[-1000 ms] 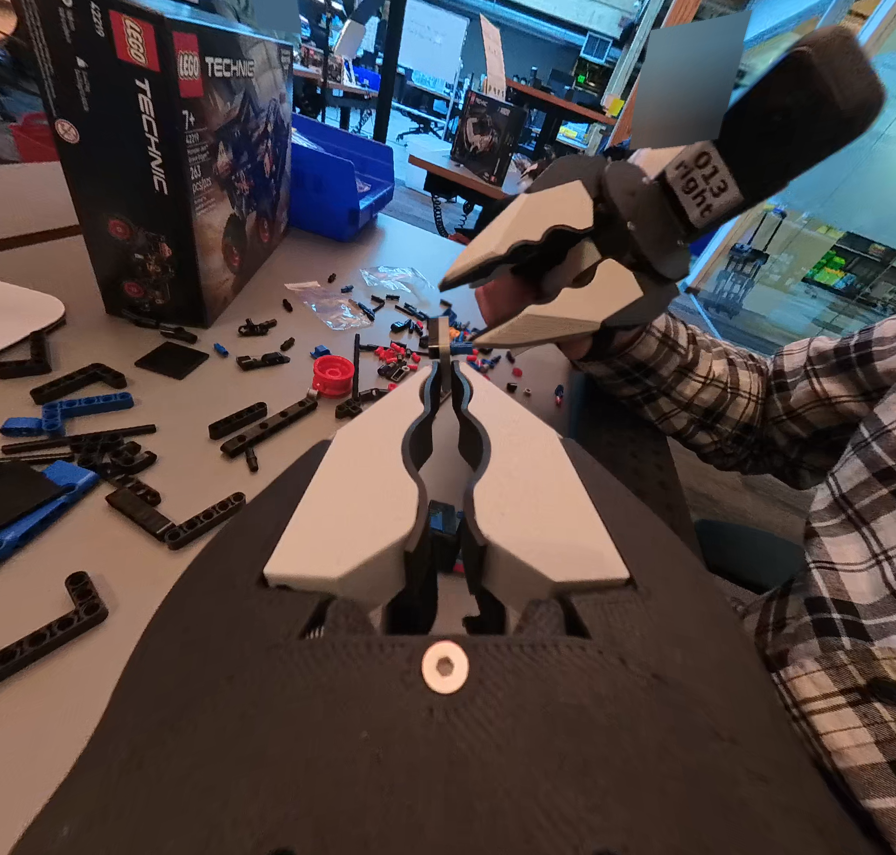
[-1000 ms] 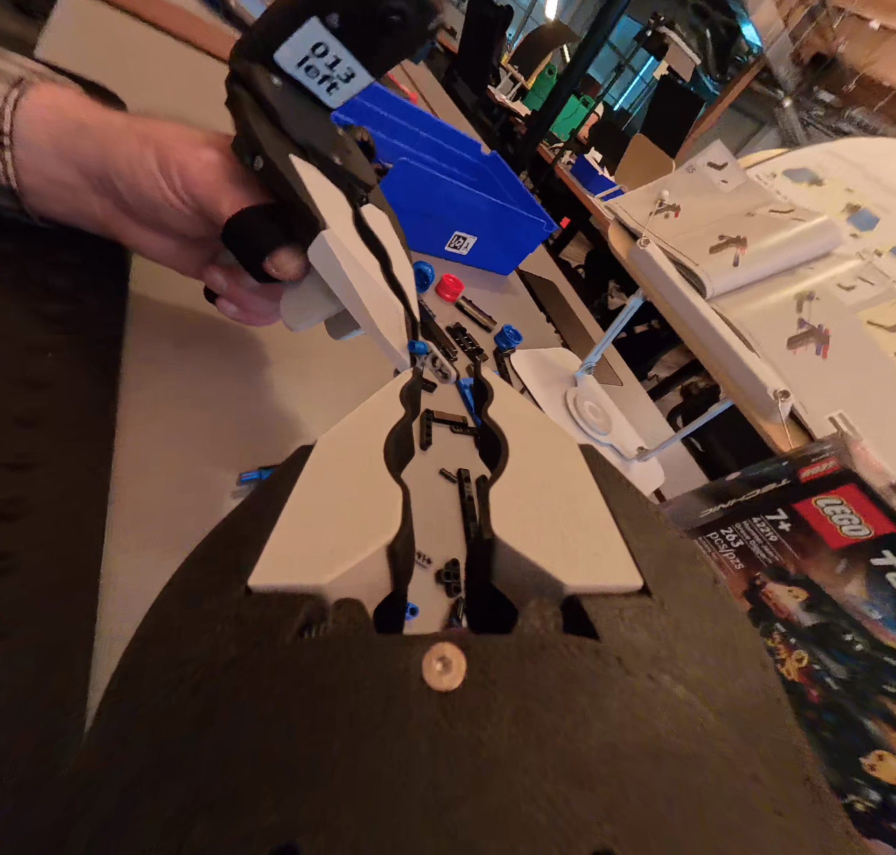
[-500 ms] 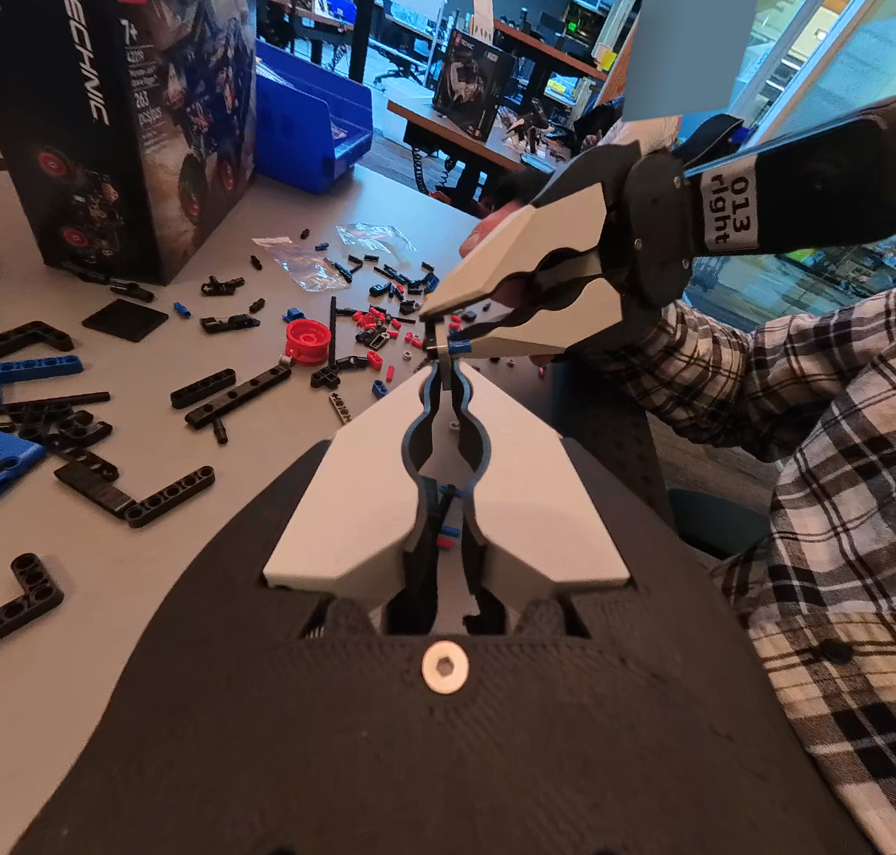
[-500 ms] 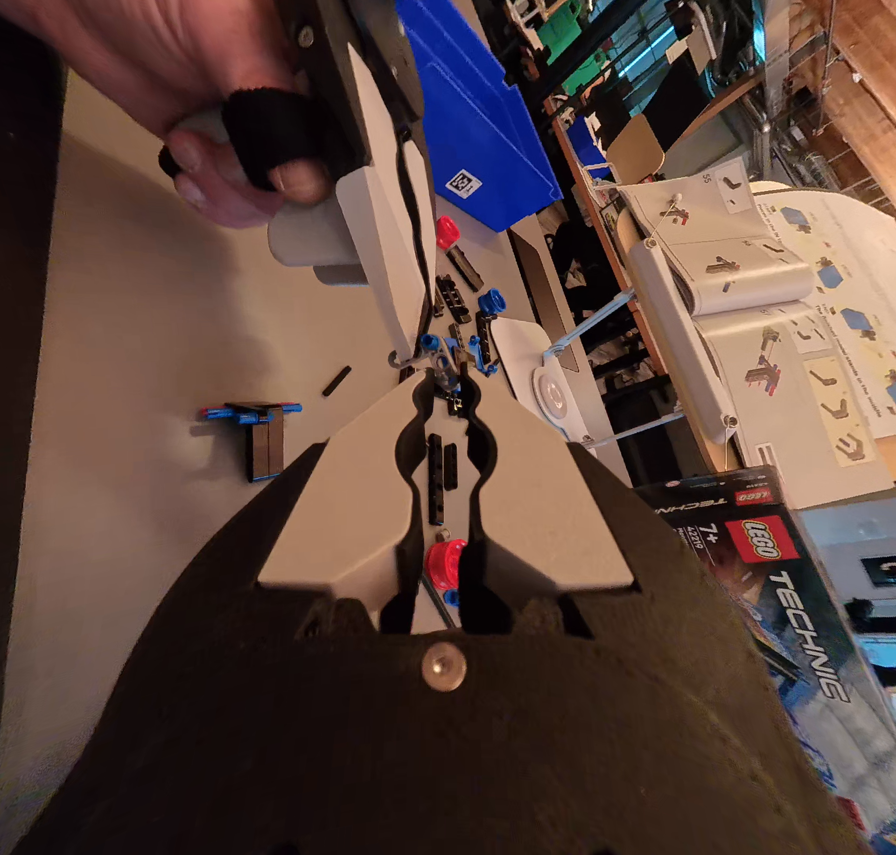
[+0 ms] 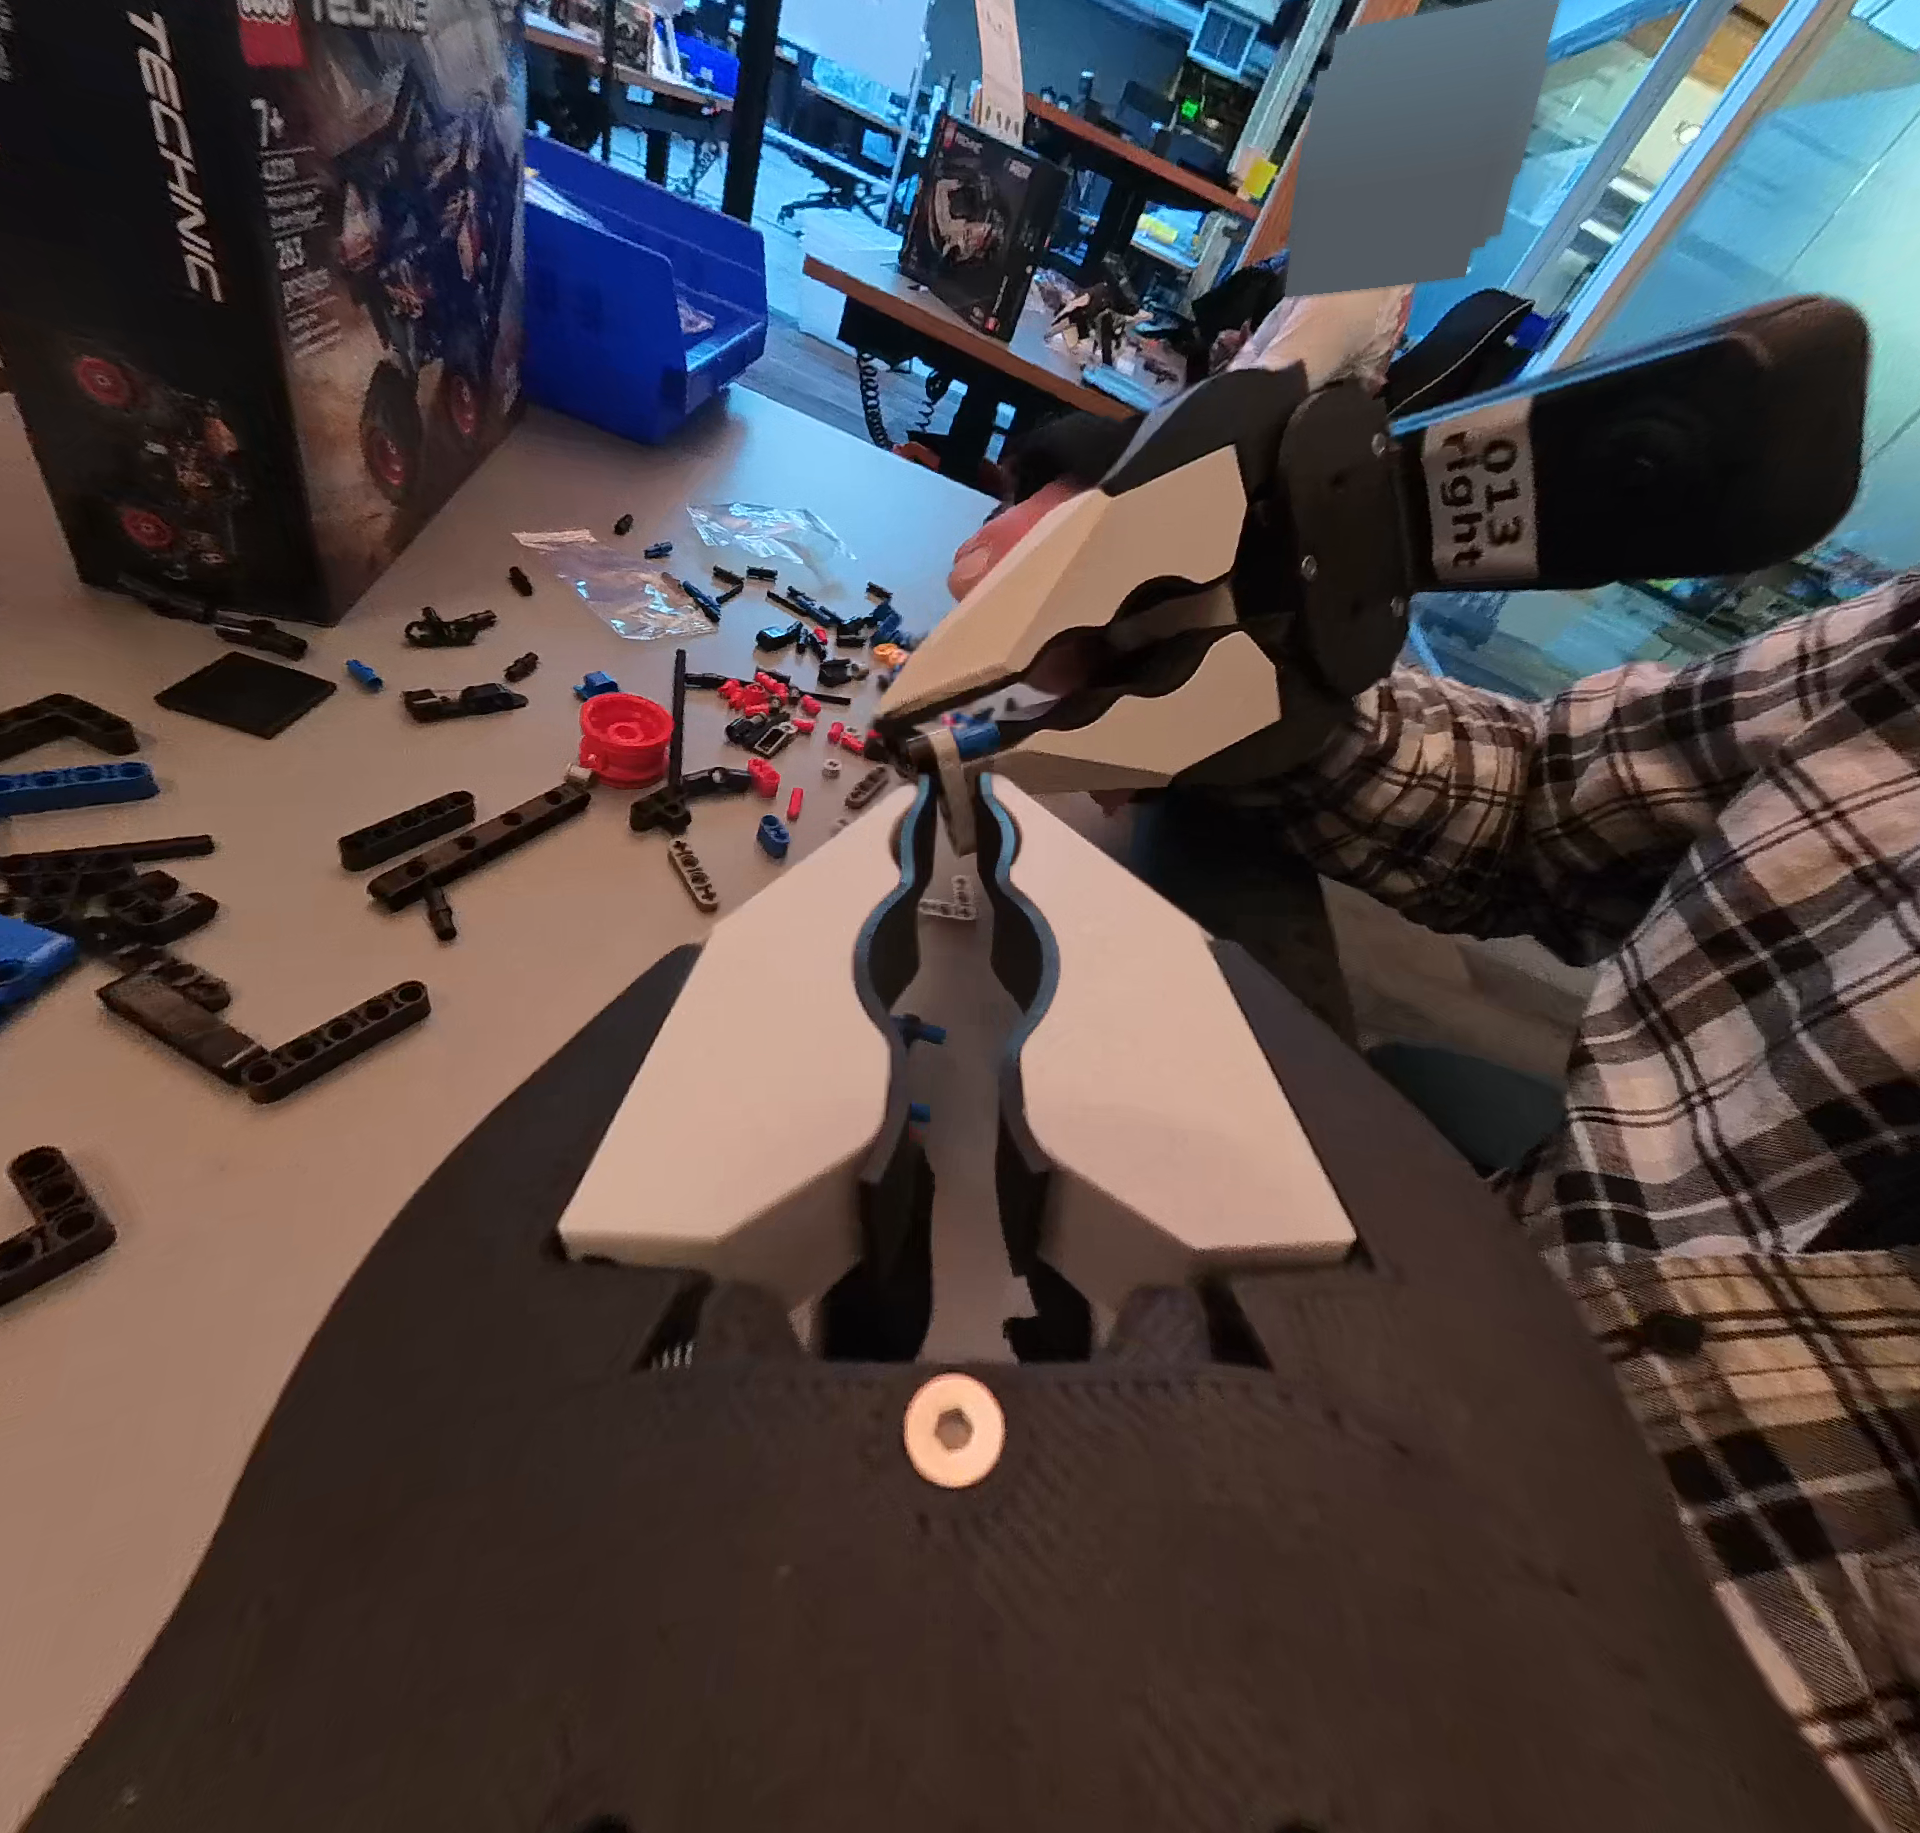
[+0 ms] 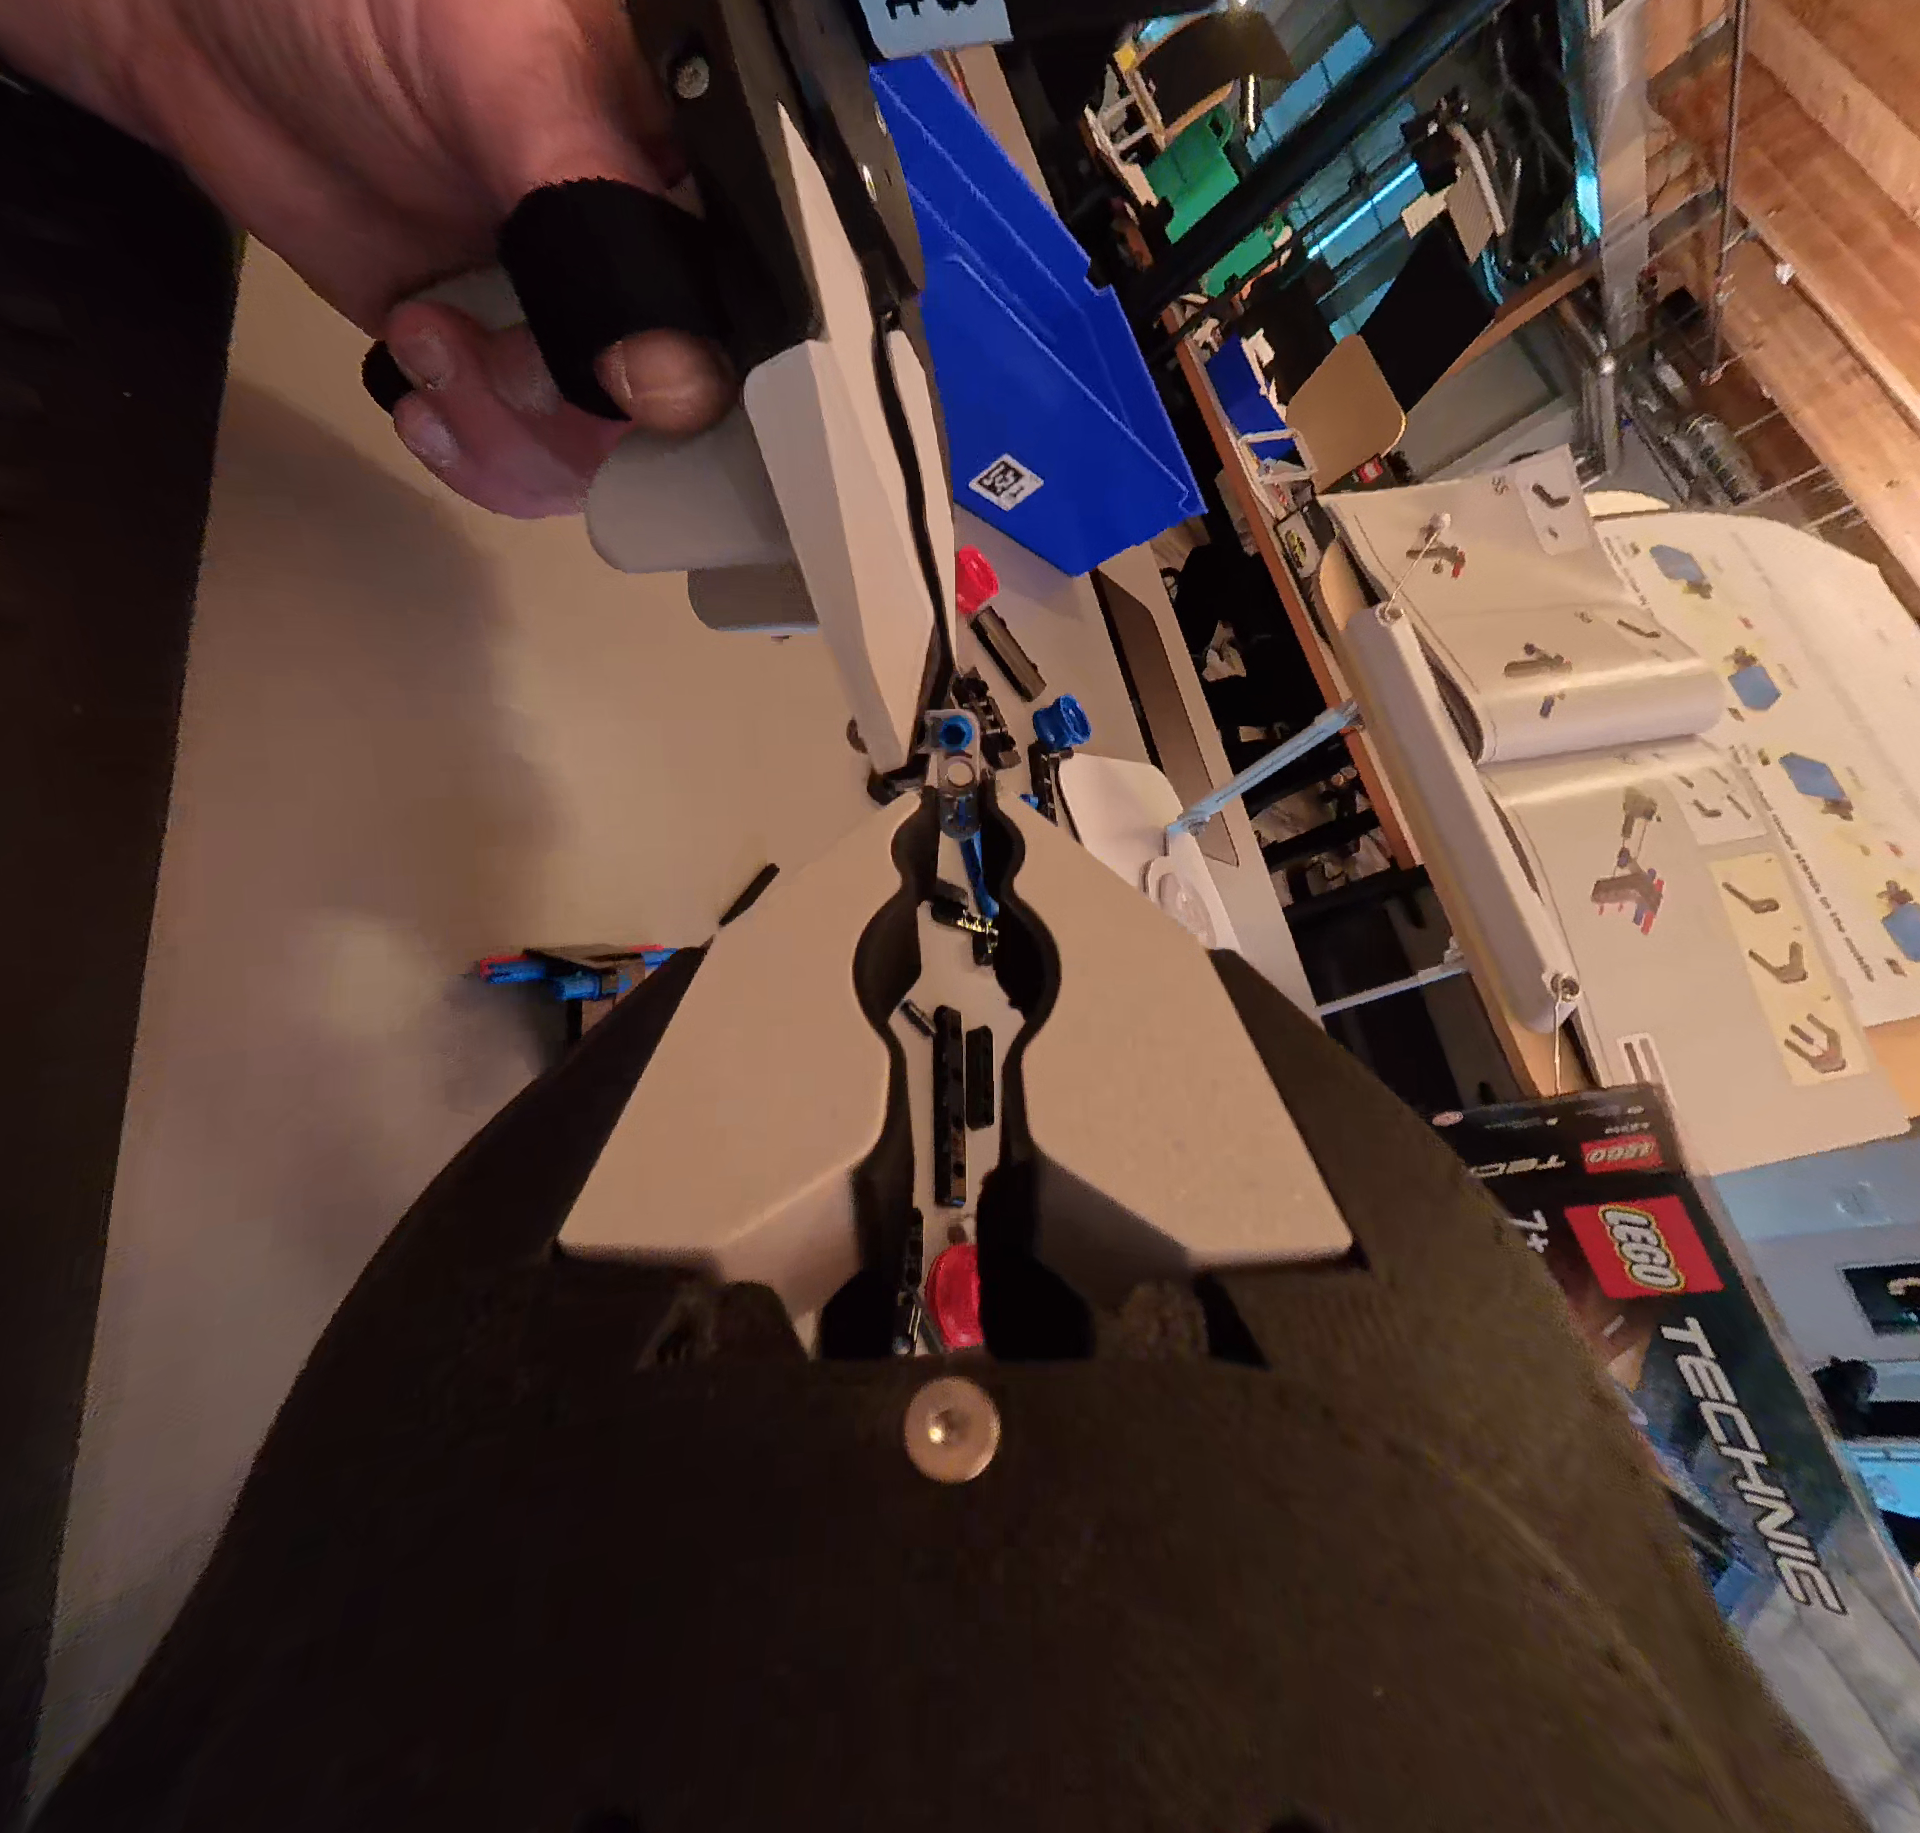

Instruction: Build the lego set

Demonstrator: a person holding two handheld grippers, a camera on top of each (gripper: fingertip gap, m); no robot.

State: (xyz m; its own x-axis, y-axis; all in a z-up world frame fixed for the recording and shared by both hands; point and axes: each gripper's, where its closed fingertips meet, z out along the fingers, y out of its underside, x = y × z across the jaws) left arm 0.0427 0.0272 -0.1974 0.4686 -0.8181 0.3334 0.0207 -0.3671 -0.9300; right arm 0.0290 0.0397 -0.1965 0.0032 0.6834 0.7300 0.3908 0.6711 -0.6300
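The pale grey bench (image 5: 260, 1212) is carrying everything, with a tall dark printed cardboard set box (image 5: 260, 256) standing upright at its far left and a blue plastic bin (image 5: 634, 318) sitting just beside the box. In the right wrist view, an open white instruction booklet (image 6: 1621, 703) is resting on a stand beyond the bench edge. Loose parts are lying scattered across the bench between the box and the tongs: long black holed beams (image 5: 468, 843), a red plastic wheel hub (image 5: 623, 739), crumpled clear plastic bags (image 5: 623, 588) and many small red, blue and black pins (image 5: 790, 703).

The left tongs (image 5: 951, 796) are being held above the bench with their white fingers closed together on a small light grey holed connector piece (image 5: 954, 781), which is standing upright out of the tips. The right tongs (image 5: 930, 739), held by a person in a plaid sleeve (image 5: 1662, 848), are reaching in from the right and are closed on a small blue pin (image 5: 977, 737), whose end is meeting the top of the grey connector. In the right wrist view the same connector (image 6: 958, 781) is sitting at the tips, with the blue pin (image 6: 948, 732) just above it, and a bare hand (image 6: 343, 152) is gripping the left tool's handle. A small blue and black sub-assembly (image 6: 582, 968) is lying on the bench well apart from them.
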